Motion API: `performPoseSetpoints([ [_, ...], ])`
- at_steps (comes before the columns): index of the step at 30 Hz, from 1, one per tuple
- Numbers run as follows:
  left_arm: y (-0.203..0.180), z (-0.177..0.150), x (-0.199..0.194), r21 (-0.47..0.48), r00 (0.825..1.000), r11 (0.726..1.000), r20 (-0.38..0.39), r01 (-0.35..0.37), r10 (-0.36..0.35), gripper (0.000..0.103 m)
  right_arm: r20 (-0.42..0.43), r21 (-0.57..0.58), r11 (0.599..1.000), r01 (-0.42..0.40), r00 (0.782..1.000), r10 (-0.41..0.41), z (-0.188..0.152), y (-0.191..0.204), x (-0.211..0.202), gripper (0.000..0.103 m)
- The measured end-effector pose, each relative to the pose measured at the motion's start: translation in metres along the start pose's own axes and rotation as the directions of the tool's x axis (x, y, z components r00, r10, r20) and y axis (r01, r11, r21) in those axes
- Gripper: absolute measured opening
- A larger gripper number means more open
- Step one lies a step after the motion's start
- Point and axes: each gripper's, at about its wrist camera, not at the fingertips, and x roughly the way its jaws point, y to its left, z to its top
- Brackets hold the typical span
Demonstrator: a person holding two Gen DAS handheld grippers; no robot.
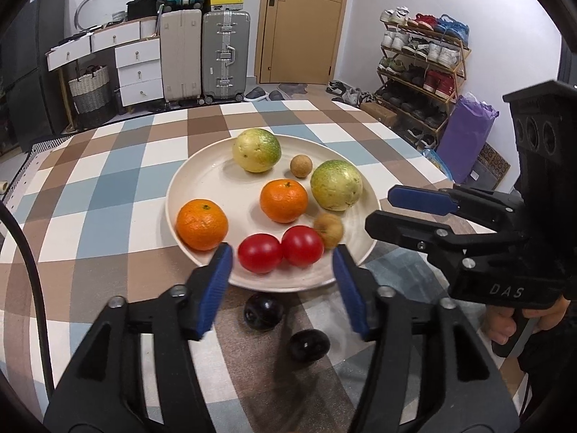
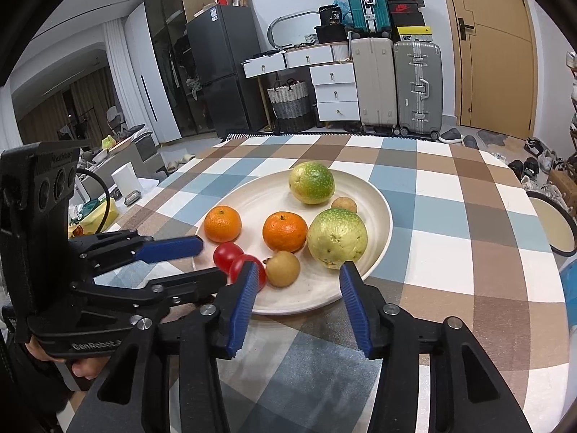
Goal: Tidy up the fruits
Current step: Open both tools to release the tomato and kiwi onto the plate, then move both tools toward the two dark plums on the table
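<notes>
A white plate [image 1: 202, 180] on the checked tablecloth holds two green-yellow guavas [image 1: 256, 149], two oranges [image 1: 202, 224], two red tomatoes [image 1: 260, 252] and two small brown fruits [image 1: 329, 230]. Two dark plums [image 1: 262, 311] lie on the cloth in front of the plate, between my left fingers. My left gripper [image 1: 282, 281] is open and empty at the plate's near rim. My right gripper [image 2: 297, 299] is open and empty above the plate's near edge [image 2: 317, 301], close to a brown fruit [image 2: 283, 269] and a guava [image 2: 337, 238]. It also shows in the left wrist view [image 1: 378, 209].
The table's far edge faces suitcases [image 1: 202, 54], white drawers [image 1: 139, 68] and a door. A shoe rack [image 1: 422, 68] and a purple bag [image 1: 465, 137] stand to the right. A round stool [image 2: 553, 223] sits beside the table's right edge.
</notes>
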Motion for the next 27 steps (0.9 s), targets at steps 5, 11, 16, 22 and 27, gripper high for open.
performPoseSetpoints([
  [5,0.011,-0.002,-0.009,-0.024,1.000,1.000,0.002,-0.007,0.007,0.086,-0.001,-0.003,1.000,-0.006,1.000,0.006,0.000,0.001,0.000,0.073],
  [11,0.021,-0.006,-0.014,-0.041,1.000,0.999,-0.017,-0.025,0.024,0.102,-0.004,-0.009,1.000,-0.001,1.000,0.001,-0.001,0.004,0.000,0.092],
  [16,0.025,-0.010,-0.019,-0.031,0.999,0.999,-0.026,-0.037,0.036,0.102,-0.019,-0.009,0.999,0.031,0.999,-0.031,-0.002,0.003,0.005,0.100],
  [22,0.033,-0.013,-0.020,-0.030,0.998,0.999,-0.056,-0.044,0.043,0.102,-0.032,-0.035,0.999,0.021,0.999,-0.022,-0.004,0.006,0.007,0.102],
  [27,0.033,-0.015,-0.020,-0.015,0.996,0.998,-0.071,-0.058,0.057,0.102,-0.046,-0.043,0.999,0.003,0.999,-0.005,-0.005,0.009,0.008,0.102],
])
